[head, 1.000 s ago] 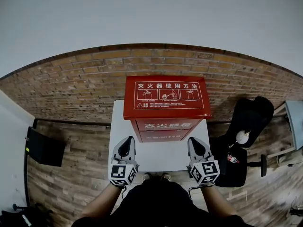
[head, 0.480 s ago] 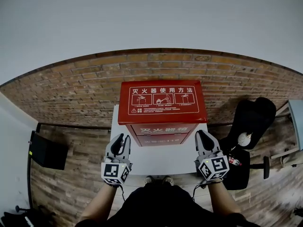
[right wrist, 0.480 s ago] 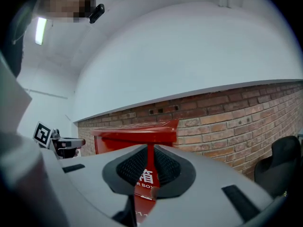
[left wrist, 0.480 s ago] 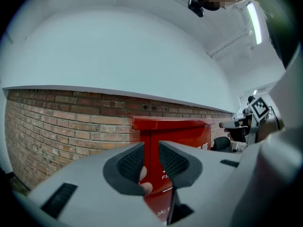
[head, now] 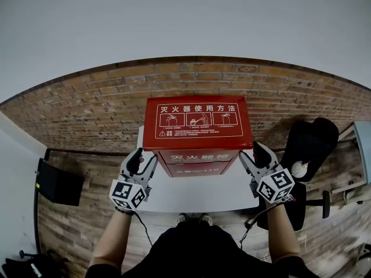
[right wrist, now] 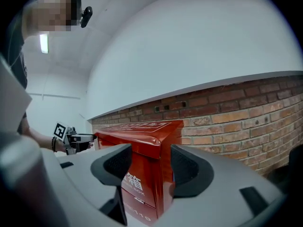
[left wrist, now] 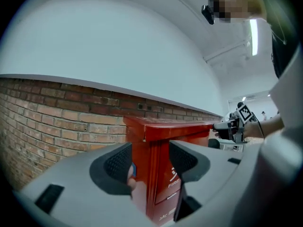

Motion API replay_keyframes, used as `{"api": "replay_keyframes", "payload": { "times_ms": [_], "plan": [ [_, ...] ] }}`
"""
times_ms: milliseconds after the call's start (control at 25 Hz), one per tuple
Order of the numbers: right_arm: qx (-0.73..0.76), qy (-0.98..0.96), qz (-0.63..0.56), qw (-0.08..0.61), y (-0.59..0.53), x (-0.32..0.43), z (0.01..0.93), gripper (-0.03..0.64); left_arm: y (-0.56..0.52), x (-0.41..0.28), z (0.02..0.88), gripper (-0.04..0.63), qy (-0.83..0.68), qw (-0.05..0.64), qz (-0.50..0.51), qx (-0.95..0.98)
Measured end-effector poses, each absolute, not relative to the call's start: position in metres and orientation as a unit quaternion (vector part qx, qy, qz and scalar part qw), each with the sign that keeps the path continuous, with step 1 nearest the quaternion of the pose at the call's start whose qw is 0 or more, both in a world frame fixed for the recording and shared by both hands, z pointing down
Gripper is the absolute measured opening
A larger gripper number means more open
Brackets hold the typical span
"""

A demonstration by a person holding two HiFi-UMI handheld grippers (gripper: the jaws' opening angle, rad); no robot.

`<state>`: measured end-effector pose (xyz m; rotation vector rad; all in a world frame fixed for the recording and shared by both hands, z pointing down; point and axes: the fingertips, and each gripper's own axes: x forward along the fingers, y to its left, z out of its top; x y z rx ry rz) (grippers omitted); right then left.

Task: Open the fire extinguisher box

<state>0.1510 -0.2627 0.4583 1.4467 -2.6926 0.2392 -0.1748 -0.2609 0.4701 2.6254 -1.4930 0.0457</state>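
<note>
The red fire extinguisher box (head: 197,126) stands on a white worktop (head: 197,194), its back towards a brick wall (head: 87,100), lid down. From the head view its sloped lid shows a white-lined panel of pictograms. The lid's overhang shades the front lettering, which stays hard to read.

The left tool (head: 143,160) is at the box's front left corner and the right tool (head: 252,154) at its front right corner, both just under the lid's edge. Each gripper view shows what the head view cannot: the jaws stand wide apart with a vertical corner of the box between them (whether any pad actually touches the metal cannot be told). In both of these views the tool's own grey body cuts off the lower part of the box, and the other tool shows small beyond the far corner. A small blue patch by the left tool's left pad is too unclear to name.

A black office chair (head: 307,146) stands to the right of the worktop, and a flat dark panel (head: 55,183) lies on the wood floor (head: 75,225) to the left.
</note>
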Motion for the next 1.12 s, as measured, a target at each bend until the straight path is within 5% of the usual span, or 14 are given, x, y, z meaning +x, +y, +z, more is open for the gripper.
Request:
{"api": "replay_keyframes", "payload": {
  "times_ms": [1120],
  "plan": [
    [0.436,-0.895,0.062,0.075,-0.271,0.144,0.461,0.250,-0.272,-0.160,0.448,0.281,-0.426,0.026,0.017,0.904]
  ]
}}
